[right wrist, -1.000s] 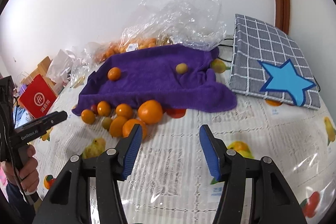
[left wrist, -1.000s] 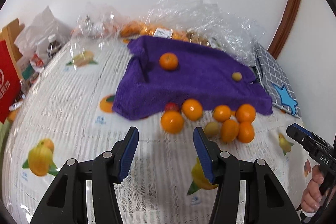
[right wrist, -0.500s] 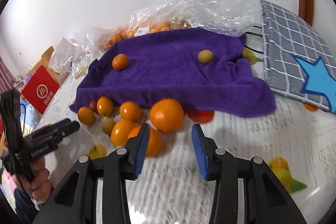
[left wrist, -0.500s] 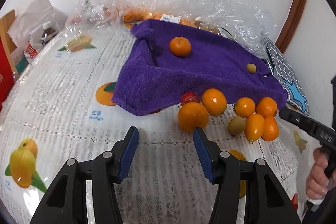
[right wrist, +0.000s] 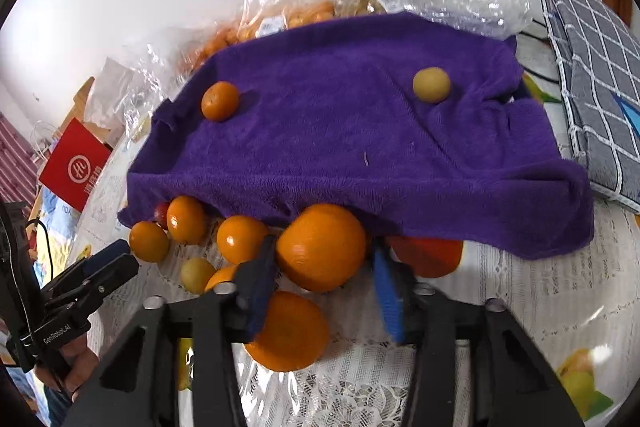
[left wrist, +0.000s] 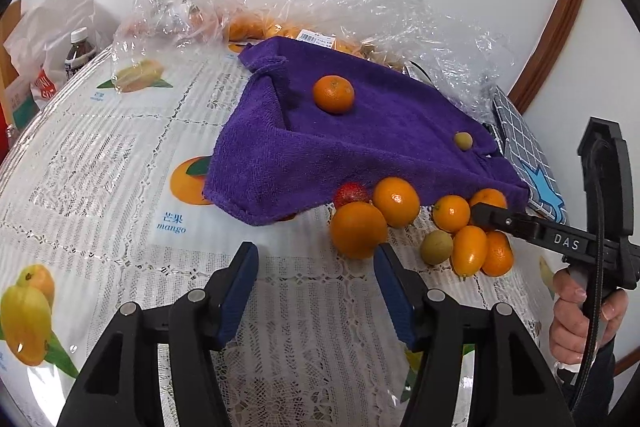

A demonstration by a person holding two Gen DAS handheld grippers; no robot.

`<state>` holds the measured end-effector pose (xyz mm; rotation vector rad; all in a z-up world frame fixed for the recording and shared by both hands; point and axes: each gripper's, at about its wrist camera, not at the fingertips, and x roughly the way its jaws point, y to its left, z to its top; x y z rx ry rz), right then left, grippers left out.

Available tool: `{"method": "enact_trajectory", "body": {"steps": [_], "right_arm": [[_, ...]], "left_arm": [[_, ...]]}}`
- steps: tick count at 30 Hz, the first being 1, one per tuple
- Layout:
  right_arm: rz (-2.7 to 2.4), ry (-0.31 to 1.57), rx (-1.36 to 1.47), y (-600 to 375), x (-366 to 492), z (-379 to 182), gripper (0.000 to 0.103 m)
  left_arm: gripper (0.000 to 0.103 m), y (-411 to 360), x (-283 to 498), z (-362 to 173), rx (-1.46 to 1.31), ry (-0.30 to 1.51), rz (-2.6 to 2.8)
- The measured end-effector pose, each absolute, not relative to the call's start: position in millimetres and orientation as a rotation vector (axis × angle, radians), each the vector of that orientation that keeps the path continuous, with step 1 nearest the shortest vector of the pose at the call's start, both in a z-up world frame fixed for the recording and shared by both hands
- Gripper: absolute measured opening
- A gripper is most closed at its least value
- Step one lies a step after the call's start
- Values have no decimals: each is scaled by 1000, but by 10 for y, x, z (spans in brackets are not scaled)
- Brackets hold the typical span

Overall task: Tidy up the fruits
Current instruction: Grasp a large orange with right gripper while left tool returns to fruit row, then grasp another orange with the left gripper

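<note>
The right gripper (right wrist: 324, 275) has its jaws around the large orange (right wrist: 322, 247) lying just in front of the purple towel (right wrist: 360, 131); the left pad touches it, the right stands just off. The left gripper (left wrist: 316, 281), its jaws having just widened and empty, hovers in front of the towel's near-left corner, beside another orange (left wrist: 359, 229).

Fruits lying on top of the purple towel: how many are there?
2: an orange mandarin toward the purple towel's left side, and a small yellow-green fruit toward its right. More may be hidden under its front edge.
</note>
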<state>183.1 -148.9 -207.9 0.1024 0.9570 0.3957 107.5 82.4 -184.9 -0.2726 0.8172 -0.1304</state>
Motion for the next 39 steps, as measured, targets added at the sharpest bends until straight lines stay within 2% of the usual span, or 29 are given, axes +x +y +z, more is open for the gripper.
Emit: {"method": "enact_trajectory", "body": {"steps": [7, 20, 35, 38, 39], "right_arm": [[312, 859, 36, -1815, 1532, -1933, 42], [293, 867, 81, -2059, 1281, -2154, 44], [294, 846, -68, -1931, 1083, -2174, 43], [308, 848, -69, -1960, 1052, -2180, 43], [313, 849, -64, -1975, 1044, -2180, 43]], "left_arm": [[58, 827, 1057, -1850, -271, 816, -129], [58, 846, 1034, -1847, -290, 809, -154], [56, 508, 1241, -1791, -218, 806, -165], [45, 438, 1346, -1826, -195, 836, -132], [39, 433, 1366, -1836, -192, 843, -122]]}}
